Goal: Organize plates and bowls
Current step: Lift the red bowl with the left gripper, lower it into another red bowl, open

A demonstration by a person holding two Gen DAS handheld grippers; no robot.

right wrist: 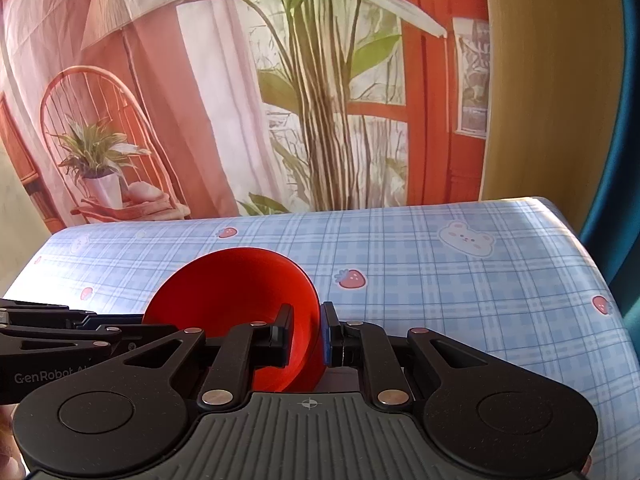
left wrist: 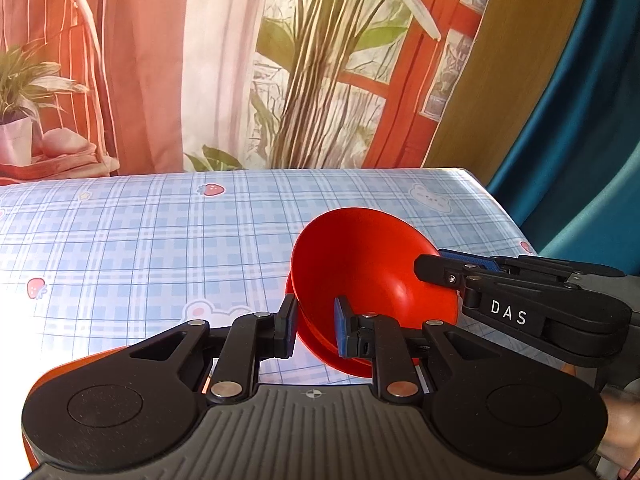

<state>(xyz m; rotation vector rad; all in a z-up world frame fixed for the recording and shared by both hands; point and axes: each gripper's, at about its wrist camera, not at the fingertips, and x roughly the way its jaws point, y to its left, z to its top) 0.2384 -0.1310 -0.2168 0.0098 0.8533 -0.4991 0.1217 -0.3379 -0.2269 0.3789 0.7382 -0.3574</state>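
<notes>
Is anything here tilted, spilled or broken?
The red bowl is tilted steeply on its side, with the left hand-held gripper and the right hand-held gripper on its rim. No spill or damage shows.

The glossy, solid red plastic bowl [left wrist: 372,268] carries no pattern, and a second rim of the same red [left wrist: 320,350] shows beneath it. The table's smooth cloth [right wrist: 460,300] is pale blue with a white-and-darker-blue plaid grid, sprinkled with pink strawberries and white bear faces out to its far edge and right corner. Both black two-finger grippers, left [left wrist: 316,330] and right [right wrist: 306,334], have blue finger pads [left wrist: 342,332], silver rivets and grey ribbed bodies, while the printed backdrop [right wrist: 280,100] behind shows salmon-pink and white curtains, green plants and an orange-red window frame.
</notes>
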